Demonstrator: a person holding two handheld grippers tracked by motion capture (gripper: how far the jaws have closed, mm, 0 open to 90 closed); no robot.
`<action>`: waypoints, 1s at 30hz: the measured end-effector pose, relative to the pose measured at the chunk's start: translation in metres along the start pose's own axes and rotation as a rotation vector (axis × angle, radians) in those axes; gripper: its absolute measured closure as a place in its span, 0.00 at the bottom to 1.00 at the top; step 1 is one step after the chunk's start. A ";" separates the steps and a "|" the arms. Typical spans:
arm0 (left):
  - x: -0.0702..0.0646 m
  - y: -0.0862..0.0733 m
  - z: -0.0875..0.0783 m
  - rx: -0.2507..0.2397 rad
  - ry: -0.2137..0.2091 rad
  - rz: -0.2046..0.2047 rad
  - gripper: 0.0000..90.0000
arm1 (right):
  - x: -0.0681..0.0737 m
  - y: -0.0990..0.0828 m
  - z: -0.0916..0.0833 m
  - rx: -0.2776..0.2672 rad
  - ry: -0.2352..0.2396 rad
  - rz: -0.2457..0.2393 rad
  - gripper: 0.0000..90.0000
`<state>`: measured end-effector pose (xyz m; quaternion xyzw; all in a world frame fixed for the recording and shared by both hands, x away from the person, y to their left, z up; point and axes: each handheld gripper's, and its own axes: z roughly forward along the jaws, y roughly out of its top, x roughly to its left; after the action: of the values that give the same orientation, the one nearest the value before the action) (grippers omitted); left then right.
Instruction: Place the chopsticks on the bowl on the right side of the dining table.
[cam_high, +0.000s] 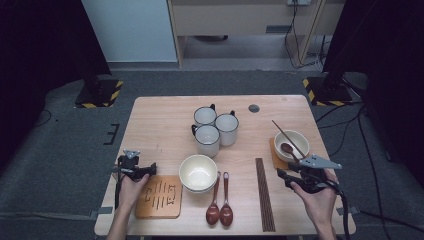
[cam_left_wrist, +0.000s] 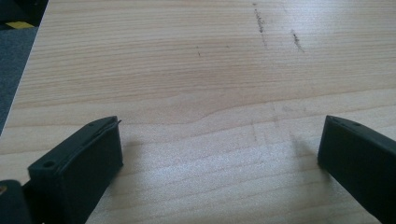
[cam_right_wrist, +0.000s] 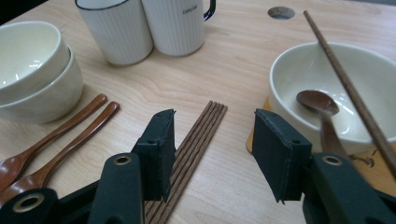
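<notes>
The right tongs (cam_right_wrist: 212, 149) hang low over the bench (cam_high: 160, 125), released, nothing between their jaws, just above the near end of a bundle of dark wooden chopsticks (cam_right_wrist: 194, 144). In the high view that bundle (cam_high: 264, 195) lies at about four o'clock from the bench's middle, running lengthwise toward the person, between the two brown spoons (cam_high: 220, 210) and the right hand (cam_high: 317, 200).

I'd judge the chopsticks light, stiff and thin, with a smooth lacquered look, so they may roll or slip apart if pinched singly. Taking one across its width near the middle, jaws squarely either side, seems safest.

At two o'clock from the tongs sits a glossy cream bowl (cam_right_wrist: 327, 88) on an orange-brown mat, with a dark wooden spoon (cam_right_wrist: 320, 109) inside and one chopstick (cam_right_wrist: 348, 79) leaning over its rim; it looks breakable. Two more bowls (cam_high: 198, 172) are stacked at the centre, and three ribbed white mugs (cam_high: 215, 127) with dark rims stand together at twelve o'clock.

The left tongs (cam_left_wrist: 219, 154) rest spread wide over bare pale woodgrain at eight o'clock, empty, beside a cut-out wooden trivet (cam_high: 159, 196).
</notes>
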<state>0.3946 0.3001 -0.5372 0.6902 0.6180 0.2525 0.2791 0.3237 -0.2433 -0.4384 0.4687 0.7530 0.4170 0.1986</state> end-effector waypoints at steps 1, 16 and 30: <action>0.000 0.000 0.000 0.000 0.000 0.000 0.00 | 0.001 -0.001 0.001 0.002 0.001 0.001 0.55; 0.000 0.000 0.000 0.000 0.000 0.000 0.00 | 0.005 -0.020 0.016 0.045 0.037 0.025 0.58; 0.000 0.000 0.000 0.000 0.000 0.000 0.00 | 0.007 -0.038 0.031 0.107 0.029 0.011 0.57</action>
<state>0.3946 0.3001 -0.5372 0.6901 0.6181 0.2526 0.2791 0.3218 -0.2314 -0.4864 0.4767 0.7745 0.3838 0.1601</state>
